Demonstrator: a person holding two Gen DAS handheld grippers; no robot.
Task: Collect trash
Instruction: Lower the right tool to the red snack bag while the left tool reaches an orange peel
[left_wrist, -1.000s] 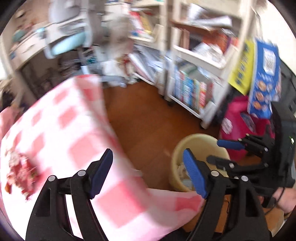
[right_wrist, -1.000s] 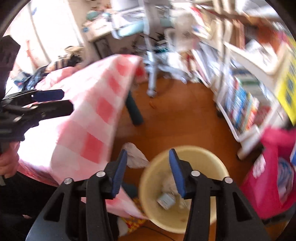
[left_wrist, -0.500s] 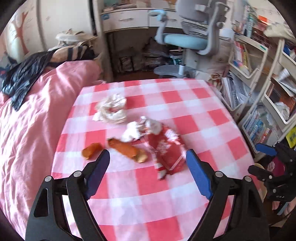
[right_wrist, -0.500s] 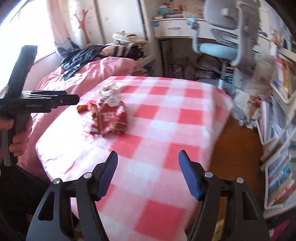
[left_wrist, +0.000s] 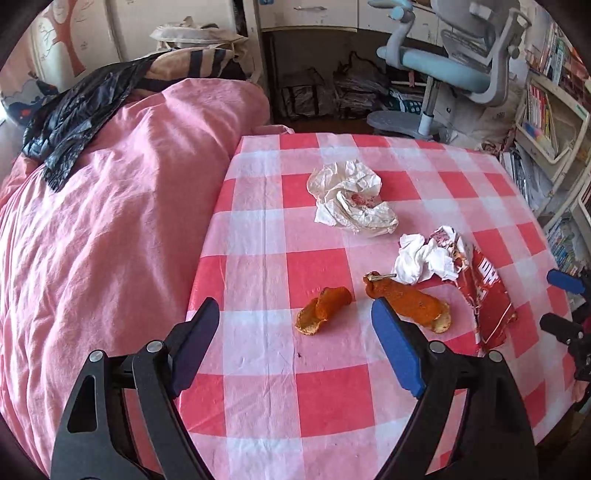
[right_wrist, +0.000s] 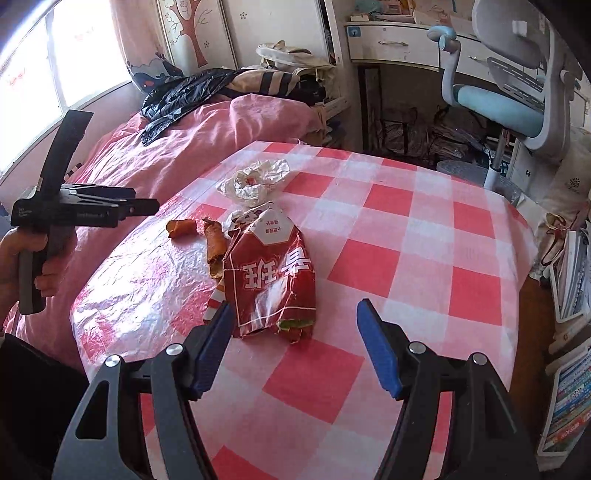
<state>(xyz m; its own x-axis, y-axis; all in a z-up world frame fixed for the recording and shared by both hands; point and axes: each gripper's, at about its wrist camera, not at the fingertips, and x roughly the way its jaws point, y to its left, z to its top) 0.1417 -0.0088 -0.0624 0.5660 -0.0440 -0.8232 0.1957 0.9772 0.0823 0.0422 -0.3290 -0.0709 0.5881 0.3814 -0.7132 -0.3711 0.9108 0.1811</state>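
Trash lies on the red-and-white checked table (left_wrist: 280, 398): a small orange peel (left_wrist: 323, 310), a longer orange peel (left_wrist: 408, 302), a white tissue wad (left_wrist: 424, 258), a crumpled white wrapper (left_wrist: 351, 197) and a torn red snack bag (left_wrist: 487, 295). My left gripper (left_wrist: 295, 347) is open and empty, just short of the small peel. My right gripper (right_wrist: 295, 345) is open and empty, just short of the red bag (right_wrist: 273, 273). The right wrist view also shows the peels (right_wrist: 216, 242), the wrapper (right_wrist: 255, 181) and the left gripper (right_wrist: 146, 206).
A bed with a pink cover (left_wrist: 103, 236) borders the table's left side, with a black jacket (left_wrist: 74, 114) on it. A blue office chair (left_wrist: 458, 70) and a desk (right_wrist: 391, 44) stand behind the table. Bookshelves (right_wrist: 569, 398) stand to the right.
Both grippers swung from the yellow bin on the floor up over the table. In the last half second both moved closer to the trash. Both stayed open and empty.
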